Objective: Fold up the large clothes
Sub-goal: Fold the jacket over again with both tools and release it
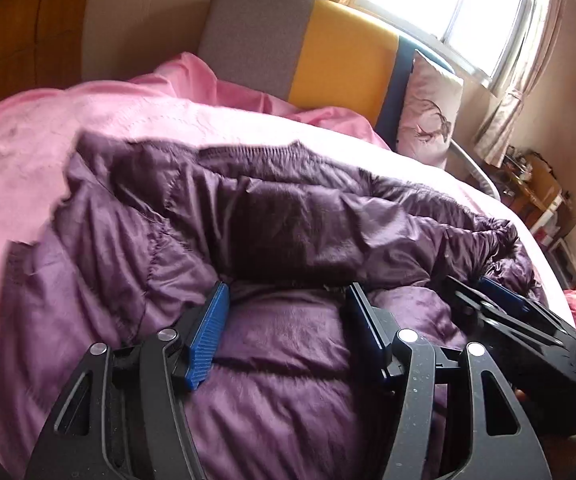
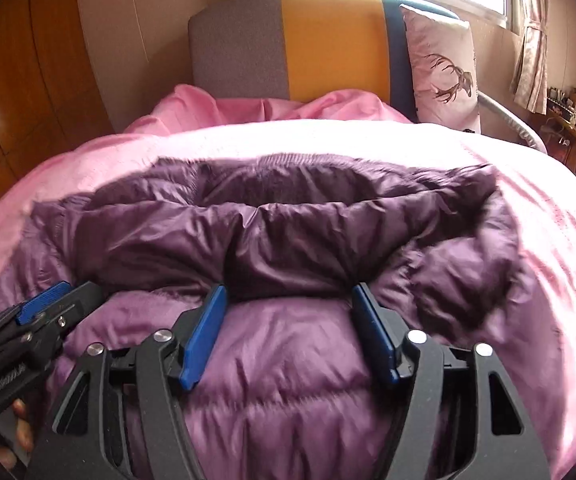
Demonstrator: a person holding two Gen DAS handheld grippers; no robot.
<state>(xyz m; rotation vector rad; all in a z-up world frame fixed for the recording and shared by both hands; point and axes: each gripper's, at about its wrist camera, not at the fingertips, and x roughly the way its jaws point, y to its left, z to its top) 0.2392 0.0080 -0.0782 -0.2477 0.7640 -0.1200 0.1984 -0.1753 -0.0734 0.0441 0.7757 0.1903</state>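
Left wrist view: a purple quilted down jacket (image 1: pixel 255 216) lies on a bed with a pink blanket (image 1: pixel 19 152). The shell is glossy, puffy and creased, with stitched channels. One part is folded over into a darker roll whose long axis runs left to right across the frame, with a ribbed knit edge along its far side. The left tongs (image 1: pixel 285 304) stand open just above the near, lighter panel, blue pads apart, tips at the foot of the roll; nothing is clamped. The right tongs (image 1: pixel 484 292) appear at the right edge, over the jacket's right part.

Right wrist view: the jacket (image 2: pixel 288 220) spans the bed crosswise, long axis left to right, parallel to the headboard (image 2: pixel 288 40). The folded roll lies across the middle, the ribbed edge beyond it. The right tongs (image 2: pixel 288 304) are open, pads either side of the roll's near edge, gripping nothing. The left tongs (image 2: pixel 53 298) show at lower left, a hand (image 2: pixel 19 420) below them; whether they are open cannot be told in this view.
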